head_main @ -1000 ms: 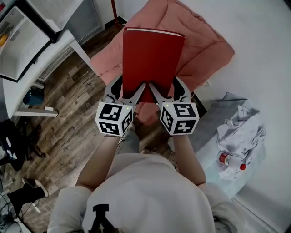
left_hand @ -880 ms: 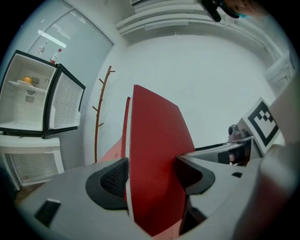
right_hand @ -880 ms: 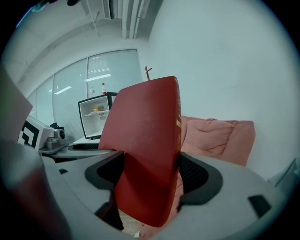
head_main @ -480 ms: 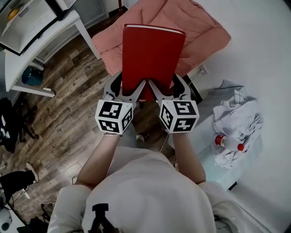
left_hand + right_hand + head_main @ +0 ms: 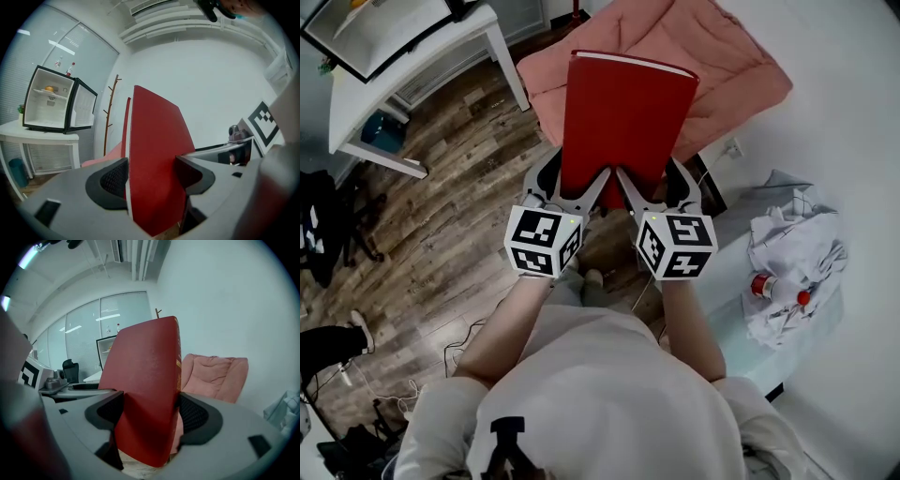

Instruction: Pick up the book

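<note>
Clamping the red book (image 5: 626, 112), left gripper (image 5: 575, 186) and right gripper (image 5: 653, 186) hold it aloft. A pink cushion (image 5: 727, 75) lies behind.

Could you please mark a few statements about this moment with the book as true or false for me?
1. The left tool and the right tool are both shut on the red book. True.
2. The book lies flat on the wooden floor. False: it is held up in the air above the floor.
3. A red-capped bottle lies on crumpled white cloth at the person's right. True.
4. The pink cushion rests on the white table. False: it lies apart from the table, beyond the book.
</note>
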`<state>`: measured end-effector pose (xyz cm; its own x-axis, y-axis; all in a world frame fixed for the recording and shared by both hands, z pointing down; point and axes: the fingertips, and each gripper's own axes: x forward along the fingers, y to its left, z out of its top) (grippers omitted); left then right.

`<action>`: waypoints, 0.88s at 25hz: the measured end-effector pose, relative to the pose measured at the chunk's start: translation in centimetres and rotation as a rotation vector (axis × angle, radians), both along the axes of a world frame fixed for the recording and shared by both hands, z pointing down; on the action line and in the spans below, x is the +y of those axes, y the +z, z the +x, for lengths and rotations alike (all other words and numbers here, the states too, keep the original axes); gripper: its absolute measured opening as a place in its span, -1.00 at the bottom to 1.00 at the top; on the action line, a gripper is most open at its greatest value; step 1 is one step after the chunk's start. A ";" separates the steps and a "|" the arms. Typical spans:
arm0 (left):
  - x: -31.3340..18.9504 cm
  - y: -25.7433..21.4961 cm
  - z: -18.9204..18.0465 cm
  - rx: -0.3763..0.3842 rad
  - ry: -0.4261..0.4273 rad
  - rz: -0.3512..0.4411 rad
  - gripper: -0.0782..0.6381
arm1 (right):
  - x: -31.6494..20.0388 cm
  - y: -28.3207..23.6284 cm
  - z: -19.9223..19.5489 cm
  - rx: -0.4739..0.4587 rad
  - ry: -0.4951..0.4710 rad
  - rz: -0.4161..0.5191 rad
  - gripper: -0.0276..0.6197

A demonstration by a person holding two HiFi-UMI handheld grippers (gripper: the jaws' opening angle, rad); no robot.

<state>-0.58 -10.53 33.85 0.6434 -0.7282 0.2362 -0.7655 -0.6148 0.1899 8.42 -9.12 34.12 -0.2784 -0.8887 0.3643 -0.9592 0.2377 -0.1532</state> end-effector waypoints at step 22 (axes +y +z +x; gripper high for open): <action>11.0 0.6 -2.9 0.028 -0.018 0.017 0.08 | 10.9 0.7 -2.8 -0.008 -0.013 0.002 0.21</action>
<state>-3.45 0.46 34.45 0.6366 -0.7433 0.2055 -0.7708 -0.6047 0.2006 5.66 1.75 34.77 -0.2933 -0.8855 0.3604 -0.9546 0.2509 -0.1603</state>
